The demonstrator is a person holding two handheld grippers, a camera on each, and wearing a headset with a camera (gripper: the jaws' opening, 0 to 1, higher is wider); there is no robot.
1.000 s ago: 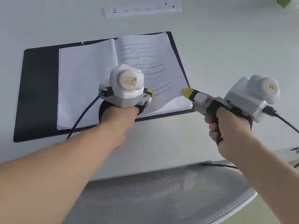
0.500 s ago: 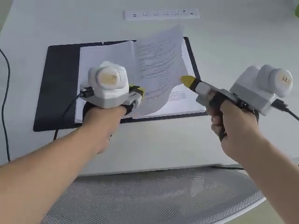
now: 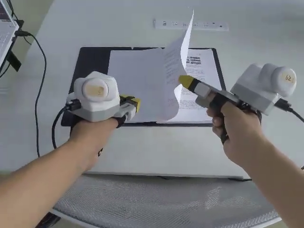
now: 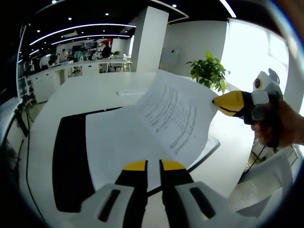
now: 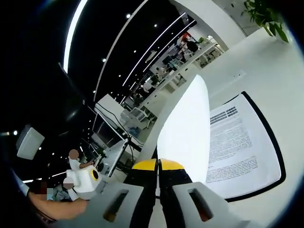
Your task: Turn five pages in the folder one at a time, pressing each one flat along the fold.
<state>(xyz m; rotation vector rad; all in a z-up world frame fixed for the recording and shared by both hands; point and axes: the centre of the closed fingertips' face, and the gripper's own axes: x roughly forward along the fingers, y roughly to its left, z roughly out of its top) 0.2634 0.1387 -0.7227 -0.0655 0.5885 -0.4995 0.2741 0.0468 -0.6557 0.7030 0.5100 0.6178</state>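
Head view, white table (image 3: pixel 266 42): folder (image 3: pixel 90 66) lying open, black cover spread flat, just beyond centre toward 12 o'clock. Standing up near the fold, one page (image 3: pixel 164 90), curled, top corner pointing to 12 o'clock. Pinched at that page's free edge by the right gripper (image 3: pixel 183 81), reaching in from 3 o'clock, yellow tips closed on the paper. Behind it, toward 2 o'clock, a printed sheet (image 3: pixel 202 85) flat in the folder.

At 8 o'clock, just beside the folder's near edge, the left gripper (image 3: pixel 134 102): narrow gap, holding nothing, aimed across the blank left-hand sheet.

Left gripper view: same narrow slit between the jaws at 6 o'clock, page arching overhead, right gripper's yellow tip on its edge at 2 o'clock.

Right gripper view: white back of the page rising from the closed tips toward 12 o'clock, printed sheet at 3 o'clock.

Farther off in the head view: power strip (image 3: pixel 190 23) at 12 o'clock, cable (image 3: pixel 42 85) at 9 o'clock, mesh chair (image 3: pixel 156 199) at 6 o'clock.
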